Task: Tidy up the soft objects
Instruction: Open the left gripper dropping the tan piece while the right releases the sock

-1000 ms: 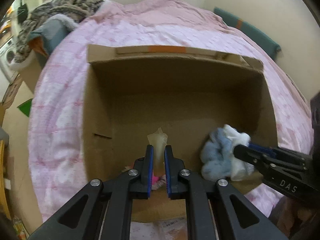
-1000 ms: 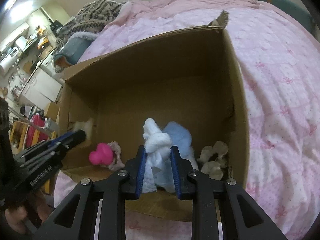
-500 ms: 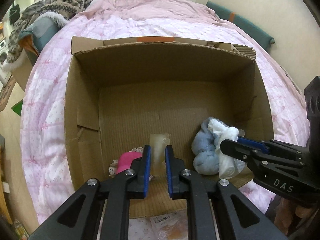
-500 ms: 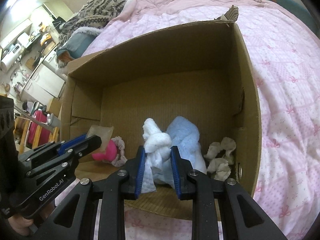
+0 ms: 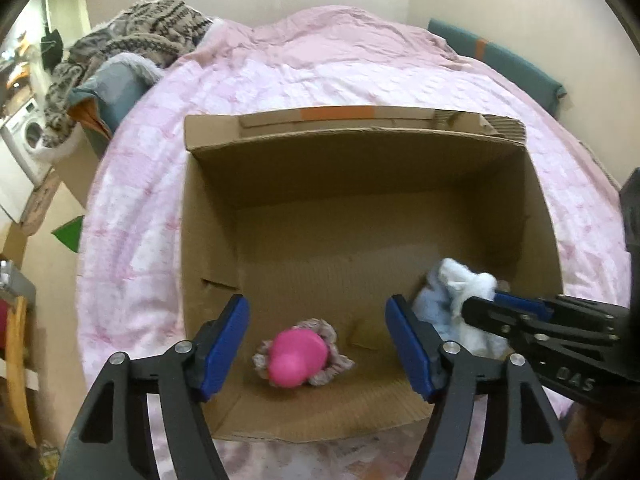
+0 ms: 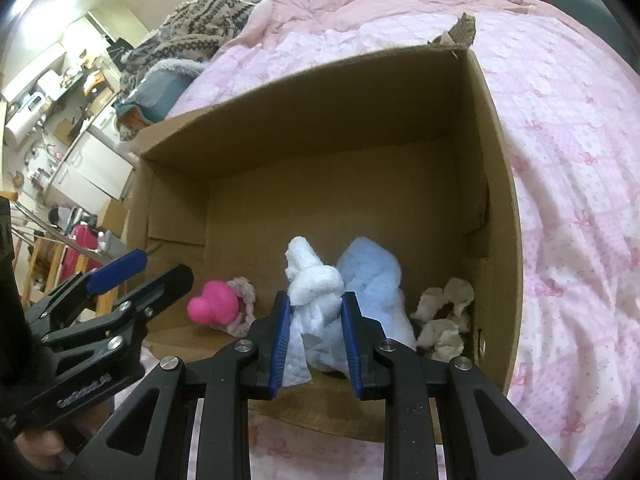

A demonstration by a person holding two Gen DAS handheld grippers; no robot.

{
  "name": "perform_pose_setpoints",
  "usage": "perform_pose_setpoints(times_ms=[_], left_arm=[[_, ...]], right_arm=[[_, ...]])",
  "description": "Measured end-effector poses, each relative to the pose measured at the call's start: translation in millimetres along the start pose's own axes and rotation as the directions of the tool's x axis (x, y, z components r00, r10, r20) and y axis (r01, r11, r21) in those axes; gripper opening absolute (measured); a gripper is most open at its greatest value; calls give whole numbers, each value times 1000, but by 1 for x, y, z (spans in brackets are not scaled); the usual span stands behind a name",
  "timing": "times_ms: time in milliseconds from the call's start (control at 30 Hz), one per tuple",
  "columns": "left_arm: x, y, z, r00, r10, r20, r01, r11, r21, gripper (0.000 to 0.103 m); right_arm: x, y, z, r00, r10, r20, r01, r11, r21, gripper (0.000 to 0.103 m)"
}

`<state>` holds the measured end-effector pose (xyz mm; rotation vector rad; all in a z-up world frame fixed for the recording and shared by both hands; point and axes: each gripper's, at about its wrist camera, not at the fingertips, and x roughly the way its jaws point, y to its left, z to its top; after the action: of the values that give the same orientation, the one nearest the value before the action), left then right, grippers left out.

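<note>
Inside cardboard box (image 6: 496, 208), white-and-blue fluffy cloth (image 6: 320, 292), crumpled, knotted

Box (image 5: 208, 216): plain brown cardboard, orange tape strip on far flap.
Toy (image 5: 296, 356): solid hot pink, on a scrunchie (image 5: 328, 328) of pale pink and cream.
Cloth (image 6: 312, 280) white; cloth (image 6: 372, 276) behind it light blue.
Wads (image 6: 440, 320): off-white, beige.
Quilt (image 5: 320, 76): pink and white patchwork, small bows.
Sweater (image 5: 156, 32): grey and cream knit pattern.
Pads (image 5: 224, 344): blue, on black arms.
</note>
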<state>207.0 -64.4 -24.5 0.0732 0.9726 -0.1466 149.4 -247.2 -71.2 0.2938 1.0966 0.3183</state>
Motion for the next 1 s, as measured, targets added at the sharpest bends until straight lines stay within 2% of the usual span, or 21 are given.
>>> perform_pose_setpoints(times_ms=[267,367,433,467,1000], left_arm=[[0,10,2,1000,-9,-4,9,999,-42,68],[-1,10,2,1000,-5,7,5,999,-47,68],[-2,10,3,1000,1,10,-1,999,-51,68],[-2,11,2,1000,2,9,-2,999,-52,68],[-30,23,-14,999,34,14,-32,995,-94,68]], right_arm=[[-8,3,0,999,38,34,-38,999,-14,27],[-12,1,1,998,48,51,-47,999,-2,34],[-16,-2,0,997,44,66,-45,999,7,54],[-18,-4,1,996,45,76,-47,999,16,72],[-40,-12,-6,993,36,109,-45,996,76,73]])
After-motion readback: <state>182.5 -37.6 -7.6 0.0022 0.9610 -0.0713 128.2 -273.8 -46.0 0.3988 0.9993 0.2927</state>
